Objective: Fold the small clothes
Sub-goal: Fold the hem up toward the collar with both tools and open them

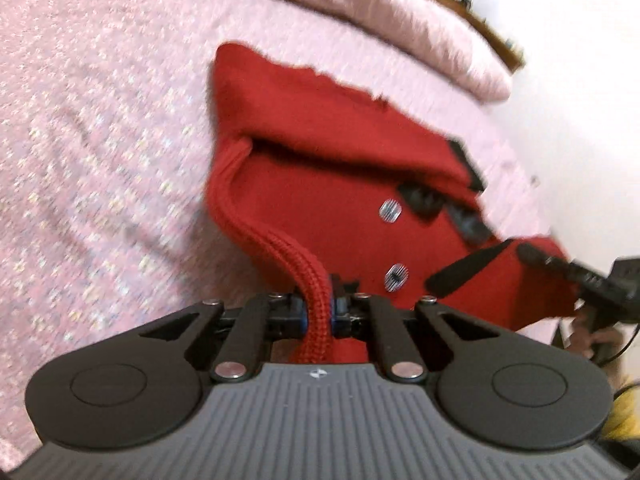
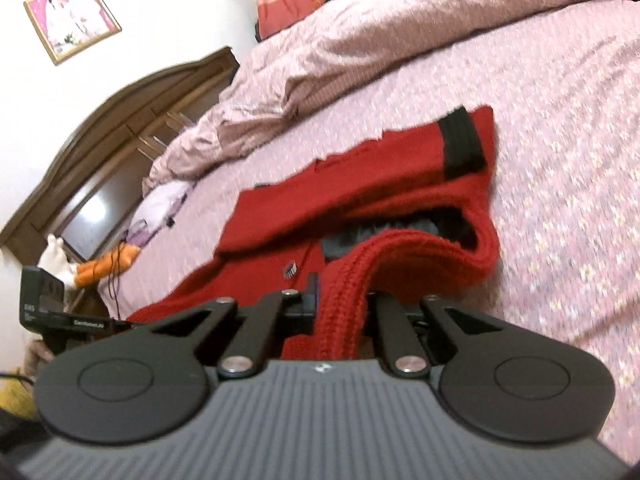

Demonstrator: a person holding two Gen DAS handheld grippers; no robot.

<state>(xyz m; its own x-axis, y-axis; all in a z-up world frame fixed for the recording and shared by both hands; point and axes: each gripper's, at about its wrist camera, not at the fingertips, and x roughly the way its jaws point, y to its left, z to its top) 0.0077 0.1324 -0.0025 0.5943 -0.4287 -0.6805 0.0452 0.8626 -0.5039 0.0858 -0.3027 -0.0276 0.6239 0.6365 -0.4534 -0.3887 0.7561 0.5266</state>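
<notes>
Both grippers, left gripper [image 1: 320, 312] and right gripper [image 2: 340, 312], pinch our red sweater's [image 1: 320, 184] ribbed hem [image 1: 312, 280], its body stretching ahead across the bed [image 1: 100, 160].

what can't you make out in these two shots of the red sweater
- Left wrist view: the lower part of the red sweater is hidden behind the left gripper, which is shut on its ribbed hem.
- Right wrist view: the same happens behind the right gripper, also shut on the hem.
- Both views: motion blur smears the buttons and the bedspread print.
- Right wrist view: the framed photo is too small for detail.
</notes>
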